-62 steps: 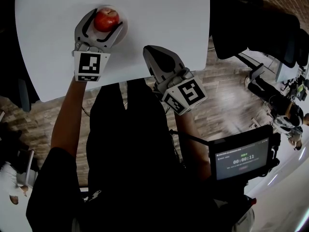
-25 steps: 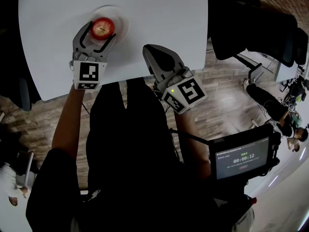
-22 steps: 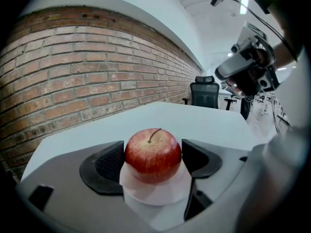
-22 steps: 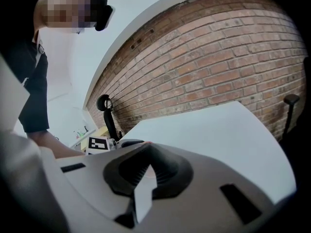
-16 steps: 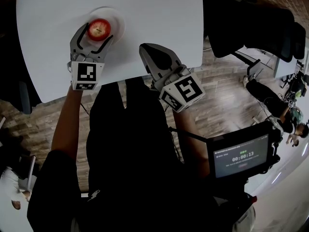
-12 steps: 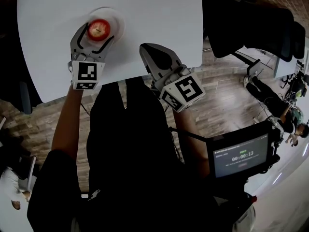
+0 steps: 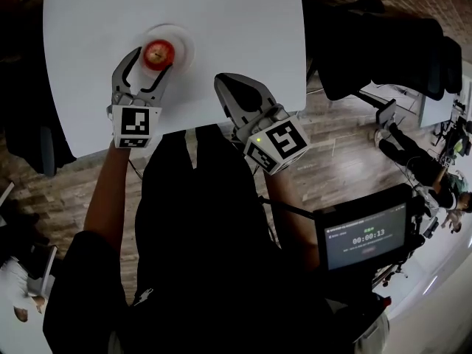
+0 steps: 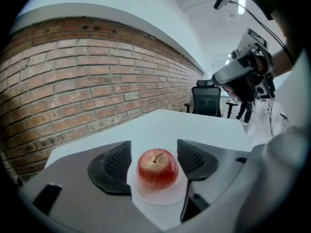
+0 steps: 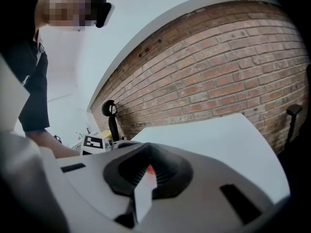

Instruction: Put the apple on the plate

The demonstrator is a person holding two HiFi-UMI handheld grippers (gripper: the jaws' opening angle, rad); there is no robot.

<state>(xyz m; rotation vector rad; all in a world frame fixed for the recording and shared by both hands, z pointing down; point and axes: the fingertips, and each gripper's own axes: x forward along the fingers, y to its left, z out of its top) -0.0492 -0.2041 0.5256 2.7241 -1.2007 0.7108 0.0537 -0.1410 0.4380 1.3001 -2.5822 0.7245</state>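
apple (image 8: 158, 169) sits on plate (image 7: 184, 44), far left of worktop (image 7: 243, 21) | firm, smooth, apt to roll (my guess): pinch across its widest sides | left claw (image 7: 155, 56) open, jaws just narrowed slightly, apple between them untouched; 2.5 s ago it gripped the apple | right claw (image 9: 147, 171) closed, empty, near edge

One apple (image 7: 158, 53), one plate (image 7: 185, 45), one table (image 7: 243, 28) and two claws: the left claw (image 7: 153, 65) and the right claw (image 7: 224, 82).
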